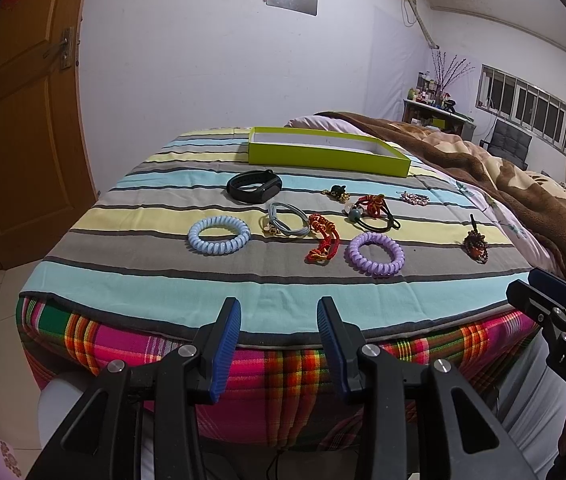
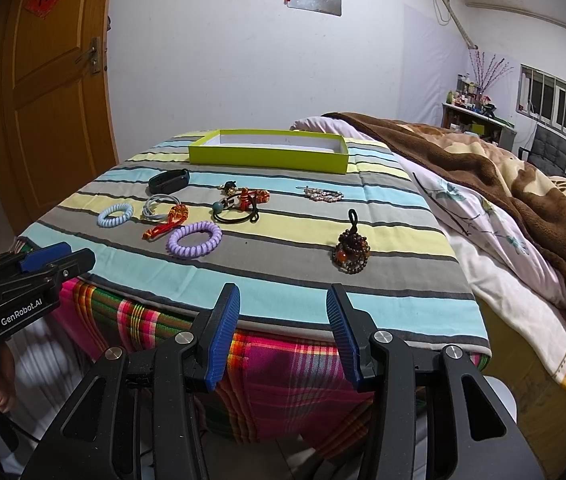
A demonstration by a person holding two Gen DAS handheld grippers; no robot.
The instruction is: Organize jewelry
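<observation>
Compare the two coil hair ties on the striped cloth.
Colour: the blue tie is pale blue; the purple tie is lilac.
Place: the blue tie lies far left, by the grey tie; the purple tie lies nearer the middle, right of the red cord.
Nearness: the purple tie lies nearer the cloth's front edge than the blue tie.
Shared: both are spiral coil rings lying flat, untouched, outside the green box.

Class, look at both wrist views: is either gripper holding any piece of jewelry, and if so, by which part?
Nothing is held. The left gripper and right gripper are both open and empty, short of the striped cloth.
</observation>
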